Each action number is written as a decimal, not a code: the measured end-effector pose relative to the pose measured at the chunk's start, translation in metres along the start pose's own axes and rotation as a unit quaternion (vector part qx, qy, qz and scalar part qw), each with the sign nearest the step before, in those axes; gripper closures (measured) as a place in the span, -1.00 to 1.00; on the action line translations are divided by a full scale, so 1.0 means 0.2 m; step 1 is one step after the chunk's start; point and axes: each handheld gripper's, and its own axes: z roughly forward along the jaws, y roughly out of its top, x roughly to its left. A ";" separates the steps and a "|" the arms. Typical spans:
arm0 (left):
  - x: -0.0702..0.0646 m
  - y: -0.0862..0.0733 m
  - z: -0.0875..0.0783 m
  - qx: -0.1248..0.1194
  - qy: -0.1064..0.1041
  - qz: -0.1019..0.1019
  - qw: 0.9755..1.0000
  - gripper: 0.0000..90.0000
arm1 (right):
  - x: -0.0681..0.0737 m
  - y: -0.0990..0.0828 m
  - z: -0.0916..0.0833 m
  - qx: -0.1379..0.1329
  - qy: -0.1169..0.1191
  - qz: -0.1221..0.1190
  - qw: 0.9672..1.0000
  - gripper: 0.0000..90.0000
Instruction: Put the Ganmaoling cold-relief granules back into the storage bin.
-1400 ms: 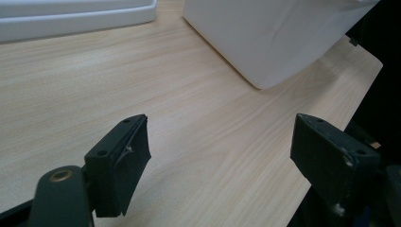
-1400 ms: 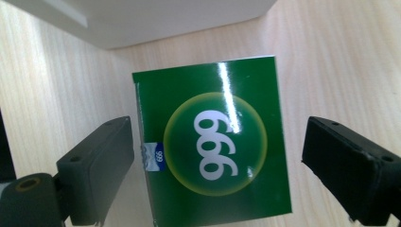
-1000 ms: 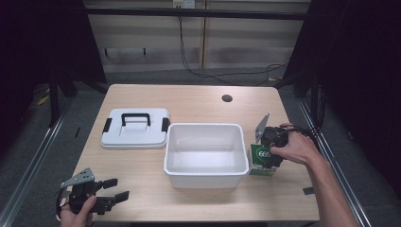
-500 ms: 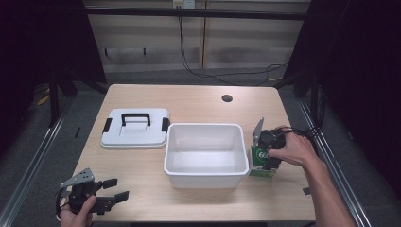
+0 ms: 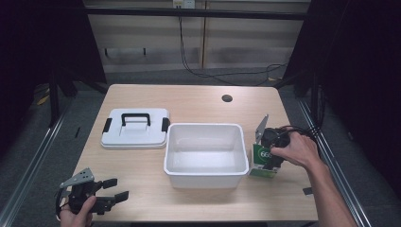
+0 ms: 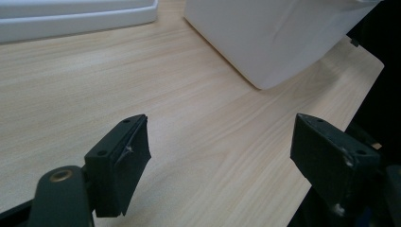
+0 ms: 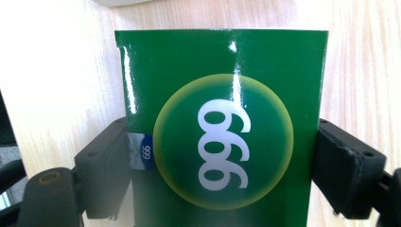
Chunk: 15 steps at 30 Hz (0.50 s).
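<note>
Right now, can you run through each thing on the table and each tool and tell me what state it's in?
white bin: upright, open, nothing inside.
white lid: off the bin, flat on the table beside it, handle up.
green box: on the table right of the bin, between the right tool's jaws.
right tool: shut on the green box.
left tool: open, holding nothing, low over bare tabletop.

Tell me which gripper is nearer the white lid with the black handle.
Left. The left gripper sits at the table's near left corner, in front of the lid. The right gripper is across the white tub, clamped on a green box.
</note>
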 end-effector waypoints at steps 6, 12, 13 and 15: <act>0.00 0.00 0.00 -0.001 0.001 0.000 1.000 -0.55 | 0.02 -0.02 -0.03 -0.014 -0.001 0.004 1.000 -0.65; 0.00 0.00 0.00 -0.002 0.002 -0.001 1.000 -0.55 | 0.02 -0.04 -0.07 -0.037 0.000 0.016 0.999 -0.65; 0.00 0.00 0.00 -0.002 0.002 -0.001 1.000 -0.55 | 0.02 -0.04 -0.09 -0.037 0.000 0.021 0.999 -0.65; 0.00 0.00 0.00 -0.002 0.001 -0.002 1.000 -0.55 | 0.03 -0.05 -0.10 -0.047 -0.003 0.024 0.999 -0.65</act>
